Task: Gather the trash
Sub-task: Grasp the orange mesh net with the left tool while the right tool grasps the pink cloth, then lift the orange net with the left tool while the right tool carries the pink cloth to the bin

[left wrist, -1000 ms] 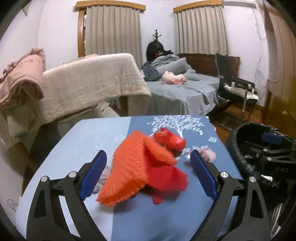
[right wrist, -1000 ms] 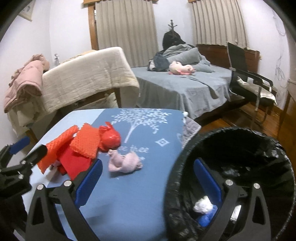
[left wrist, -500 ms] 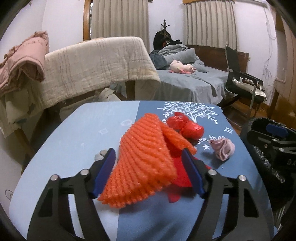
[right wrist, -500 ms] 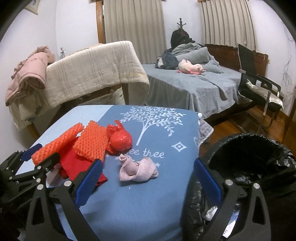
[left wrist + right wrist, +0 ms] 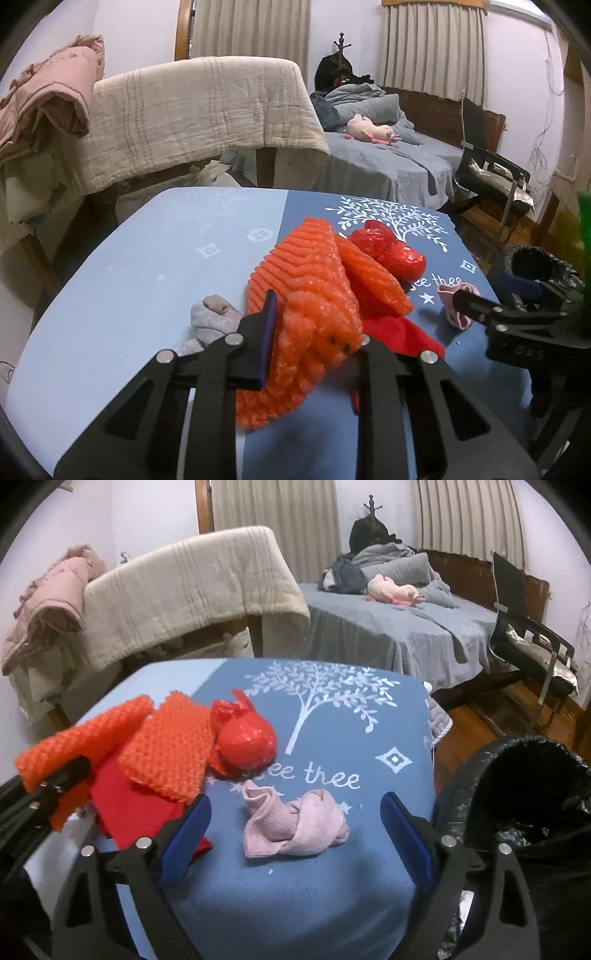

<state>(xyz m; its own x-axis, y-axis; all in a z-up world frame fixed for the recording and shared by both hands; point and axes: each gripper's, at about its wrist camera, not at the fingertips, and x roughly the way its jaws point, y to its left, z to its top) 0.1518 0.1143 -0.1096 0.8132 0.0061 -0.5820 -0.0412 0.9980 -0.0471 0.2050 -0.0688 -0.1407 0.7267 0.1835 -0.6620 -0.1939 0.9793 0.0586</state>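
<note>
My left gripper is shut on the near end of an orange foam net, which also shows in the right wrist view. A second orange net, a red sheet and a knotted red plastic bag lie beside it on the blue table cloth. A crumpled pink cloth lies between the fingers of my open right gripper. A black-lined trash bin stands at the table's right edge.
A grey crumpled cloth lies left of the left gripper. Behind the table are a blanket-draped rack, a bed and a black chair on a wooden floor.
My left gripper moved forward and closed on the orange foam net. My right gripper swung left from over the bin toward the table and now frames the pink cloth.
</note>
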